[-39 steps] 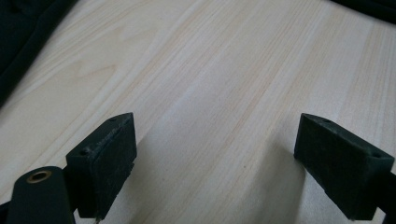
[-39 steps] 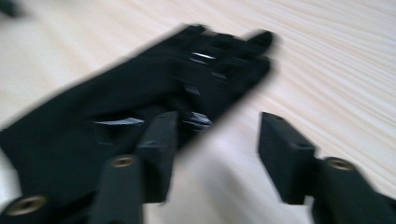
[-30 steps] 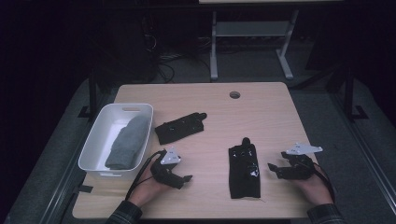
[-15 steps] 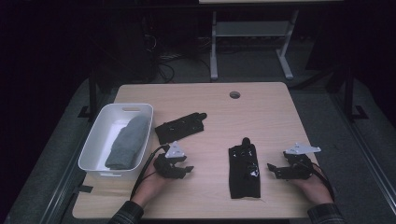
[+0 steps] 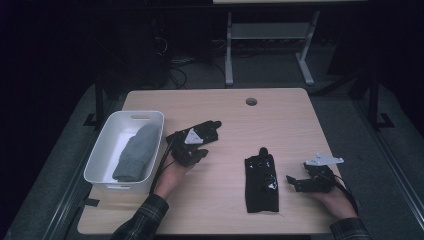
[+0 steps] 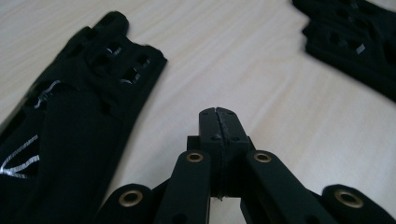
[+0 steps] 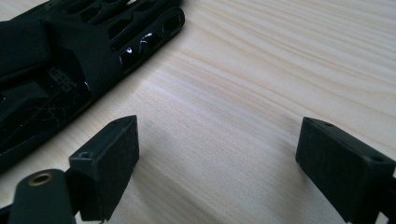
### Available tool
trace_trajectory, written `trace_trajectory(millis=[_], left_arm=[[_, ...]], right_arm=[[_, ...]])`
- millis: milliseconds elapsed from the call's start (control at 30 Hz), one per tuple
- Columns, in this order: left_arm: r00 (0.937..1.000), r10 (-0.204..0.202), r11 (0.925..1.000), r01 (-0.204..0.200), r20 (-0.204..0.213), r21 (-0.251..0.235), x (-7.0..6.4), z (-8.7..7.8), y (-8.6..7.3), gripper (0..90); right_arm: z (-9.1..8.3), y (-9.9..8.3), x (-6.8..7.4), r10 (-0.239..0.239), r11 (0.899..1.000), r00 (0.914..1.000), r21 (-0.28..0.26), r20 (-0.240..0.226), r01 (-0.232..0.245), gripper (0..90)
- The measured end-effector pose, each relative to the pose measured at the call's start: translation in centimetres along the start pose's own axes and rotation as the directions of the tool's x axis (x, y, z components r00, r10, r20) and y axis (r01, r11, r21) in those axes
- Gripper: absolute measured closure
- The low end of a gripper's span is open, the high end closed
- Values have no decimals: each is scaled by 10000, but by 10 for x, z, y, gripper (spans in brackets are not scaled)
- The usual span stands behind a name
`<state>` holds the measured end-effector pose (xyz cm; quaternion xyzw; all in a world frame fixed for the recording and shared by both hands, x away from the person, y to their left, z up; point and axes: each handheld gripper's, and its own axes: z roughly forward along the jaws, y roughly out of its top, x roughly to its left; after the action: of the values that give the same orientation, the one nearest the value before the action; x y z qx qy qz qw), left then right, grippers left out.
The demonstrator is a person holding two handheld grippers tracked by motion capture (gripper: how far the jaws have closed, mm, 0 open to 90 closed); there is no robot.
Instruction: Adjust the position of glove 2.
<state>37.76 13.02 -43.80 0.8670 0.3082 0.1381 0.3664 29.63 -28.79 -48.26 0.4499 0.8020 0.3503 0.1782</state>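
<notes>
The left tool (image 5: 192, 150) has its jaws pressed together with nothing between them, as the left gripper view shows: the two black pads meet along a thin seam. It hovers low over the bench (image 5: 280, 115), with a black glove (image 5: 197, 132) lying just ahead of it and touching or nearly touching its tip in the high view. That glove is flat on the wood, its long axis running slantwise, finger end pointing away from the person and toward the right tool's side. In the left gripper view the same glove (image 6: 70, 140) lies to the left of the jaws, fingers pointing away, with cut-out holes across the knuckles and pale reflective streaks near the cuff.

The right tool (image 5: 305, 182) is spread wide, its two blocky jaws well apart over bare wood in the right gripper view, holding nothing. A second black glove (image 5: 261, 180) lies near it, on its left side, not touching. Its long axis runs nearly straight away from the person, fingers at the far end and cuff at the near edge. In the right gripper view this glove (image 7: 60, 60) shows slotted openings and a small printed label.

A white tub (image 5: 107, 150) holding a folded grey cloth (image 5: 136, 152) stands just beside the left tool, on its outer side.
</notes>
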Motion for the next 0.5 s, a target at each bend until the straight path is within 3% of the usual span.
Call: trace_trajectory(millis=[200, 367, 467, 500], left_arm=[[9994, -341, 9994, 341, -5, -97, 21, 18, 13, 894], [9972, -452, 9990, 454, -593, 11, 34, 32, 24, 894], [9979, -625, 9980, 623, -174, -129, 42, 37, 29, 895], [9977, -623, 9980, 621, -260, -90, 44, 39, 29, 895]], right_arm=[[0, 0, 0, -3, 10000, 10000, 0, 2, 3, 132], [0, 0, 0, -3, 10000, 10000, -2, 3, 3, 132], [0, 0, 0, -1, 10000, 10000, -7, 4, 1, 132], [0, 0, 0, 2, 10000, 10000, -3, 7, -2, 132]])
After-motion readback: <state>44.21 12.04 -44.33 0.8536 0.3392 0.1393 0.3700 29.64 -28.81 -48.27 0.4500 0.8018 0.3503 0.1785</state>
